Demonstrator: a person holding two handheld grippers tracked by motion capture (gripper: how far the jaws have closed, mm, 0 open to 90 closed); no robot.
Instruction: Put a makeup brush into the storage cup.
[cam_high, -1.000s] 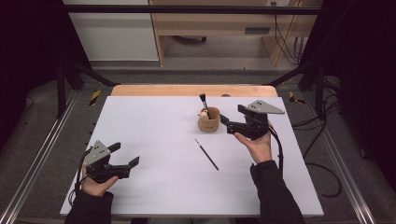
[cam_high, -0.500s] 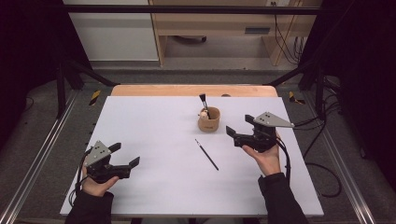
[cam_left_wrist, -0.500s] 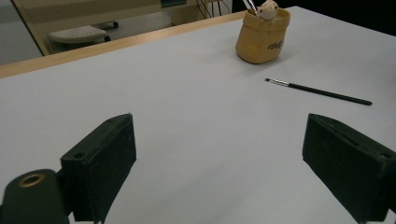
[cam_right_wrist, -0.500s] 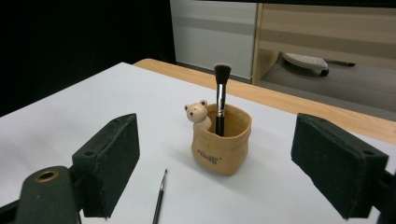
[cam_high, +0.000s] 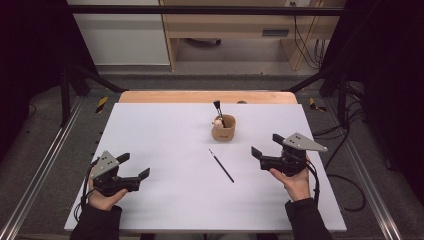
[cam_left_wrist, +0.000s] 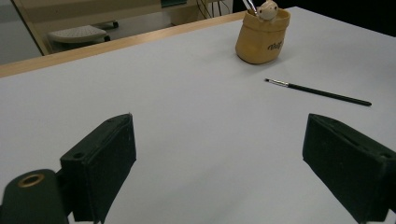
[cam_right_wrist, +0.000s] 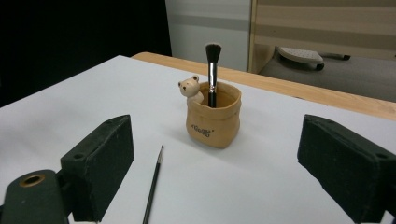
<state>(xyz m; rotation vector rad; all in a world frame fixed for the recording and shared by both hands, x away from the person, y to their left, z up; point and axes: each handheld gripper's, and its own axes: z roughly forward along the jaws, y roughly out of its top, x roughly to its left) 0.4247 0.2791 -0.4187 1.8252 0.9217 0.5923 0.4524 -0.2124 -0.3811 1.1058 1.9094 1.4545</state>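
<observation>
While the left gripper (cam_high: 131, 170) keeps its place at the lower left of the high view, the right gripper (cam_high: 263, 146) has drawn away from the tan cup (cam_high: 224, 128) toward the lower right and now hangs at the right of the frame. Its jaws have just been opening and stand wide apart with nothing between them. The left gripper's jaws are likewise spread wide over bare tabletop. The tan cup stands upright just above the frame's centre with a bear figure (cam_right_wrist: 190, 88) at its rim and a makeup brush (cam_right_wrist: 213, 74) standing in it, bristles up. A thin black brush (cam_high: 221, 166) lies slanted on the white table (cam_high: 160, 130) below the cup, apart from it, between the two grippers. Nothing lies between either gripper and the thin brush.
</observation>
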